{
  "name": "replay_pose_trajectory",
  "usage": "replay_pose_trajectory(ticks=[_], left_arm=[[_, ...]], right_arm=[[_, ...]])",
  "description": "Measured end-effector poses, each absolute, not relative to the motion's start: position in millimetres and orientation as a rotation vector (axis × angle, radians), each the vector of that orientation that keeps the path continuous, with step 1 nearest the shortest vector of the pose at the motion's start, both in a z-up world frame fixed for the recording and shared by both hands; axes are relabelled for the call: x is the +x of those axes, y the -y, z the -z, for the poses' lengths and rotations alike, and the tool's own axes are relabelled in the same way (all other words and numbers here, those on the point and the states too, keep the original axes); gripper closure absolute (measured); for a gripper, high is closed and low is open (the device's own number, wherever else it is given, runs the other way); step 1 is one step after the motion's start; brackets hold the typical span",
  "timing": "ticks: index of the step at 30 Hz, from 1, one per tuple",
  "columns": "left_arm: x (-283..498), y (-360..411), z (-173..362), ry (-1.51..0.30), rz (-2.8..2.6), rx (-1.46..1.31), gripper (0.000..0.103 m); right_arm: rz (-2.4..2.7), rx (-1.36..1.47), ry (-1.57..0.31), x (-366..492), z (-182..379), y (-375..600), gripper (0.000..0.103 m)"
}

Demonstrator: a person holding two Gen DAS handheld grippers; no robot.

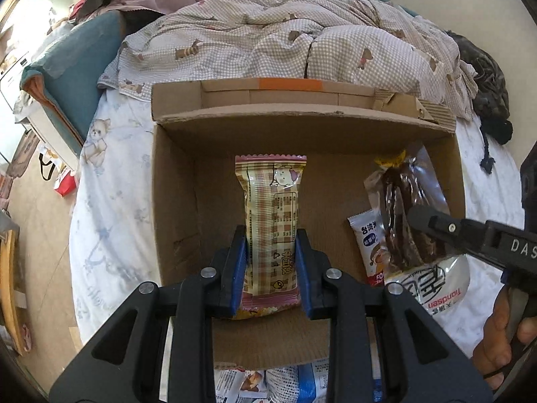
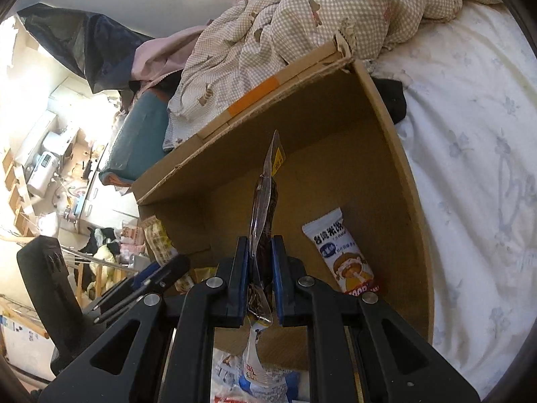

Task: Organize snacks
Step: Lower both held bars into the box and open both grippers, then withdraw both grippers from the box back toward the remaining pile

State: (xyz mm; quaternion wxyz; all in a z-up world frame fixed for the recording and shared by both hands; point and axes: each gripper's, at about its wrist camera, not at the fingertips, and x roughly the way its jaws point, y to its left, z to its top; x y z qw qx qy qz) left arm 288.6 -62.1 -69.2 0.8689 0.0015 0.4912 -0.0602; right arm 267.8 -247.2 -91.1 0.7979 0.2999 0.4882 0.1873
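Over bed's box [image 1: 174,174], each hand-held gripper [image 1: 271,245] [image 2: 261,252] pinches a snack.

Low in both views, loose snack packets [image 1: 285,383] run off the bottom edge, half hidden behind the black gripper frames.

Reading "DAS" in pale capitals along the black body of the right gripper [image 1: 423,217], cut off by the frame edge. Showing "Tiandean", upside down, on the silver-white packet [image 1: 439,285] beneath large stylised characters. Carrying Chinese characters, not legible enough to transcribe, on the white rice-cracker packet [image 2: 339,255], with red-banded lettering near its lower end resembling "FOOD". Bearing only unreadable small print on the plaid packet [image 1: 272,221].
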Motion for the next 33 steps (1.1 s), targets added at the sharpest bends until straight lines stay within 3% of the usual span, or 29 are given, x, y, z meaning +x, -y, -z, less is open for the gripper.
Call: replay_pose_trajectory(ticks=[8, 12, 14, 16, 19, 20, 21, 23, 33], left_arm=[[288.7, 61.7, 72.3, -1.024, 0.129, 0.002, 0.079], [288.4, 59.6, 72.4, -1.029, 0.131, -0.014, 0.072], [288.0, 58.6, 71.1, -1.023, 0.121, -0.014, 0.061], [287.0, 57.7, 69.0, -1.013, 0.111, -0.012, 0.036], [283.6, 54.7, 63.2, -0.986, 0.108, -0.025, 0.016], [282.6, 53.8, 61.0, -0.977, 0.108, -0.032, 0.015], [282.2, 53.3, 59.7, -0.973, 0.11, -0.035, 0.015], [281.5, 52.9, 57.0, -0.965, 0.12, -0.04, 0.015], [275.6, 48.4, 53.7, -0.94, 0.103, -0.028, 0.015]], right_arm=[[-0.407, 0.643, -1.071, 274.9, 98.1, 237.5, 0.089], [-0.381, 0.635, -1.087, 276.5, 100.1, 239.3, 0.085], [-0.363, 0.646, -1.095, 277.3, 102.3, 242.9, 0.085], [-0.341, 0.65, -1.108, 278.0, 103.6, 246.1, 0.084], [-0.328, 0.611, -1.094, 276.3, 98.0, 245.5, 0.079], [-0.325, 0.594, -1.088, 275.8, 95.4, 244.4, 0.069], [-0.322, 0.57, -1.077, 274.6, 91.5, 242.6, 0.051], [-0.33, 0.555, -1.05, 271.8, 86.4, 240.6, 0.032], [-0.357, 0.515, -1.032, 268.0, 75.4, 234.7, 0.032]])
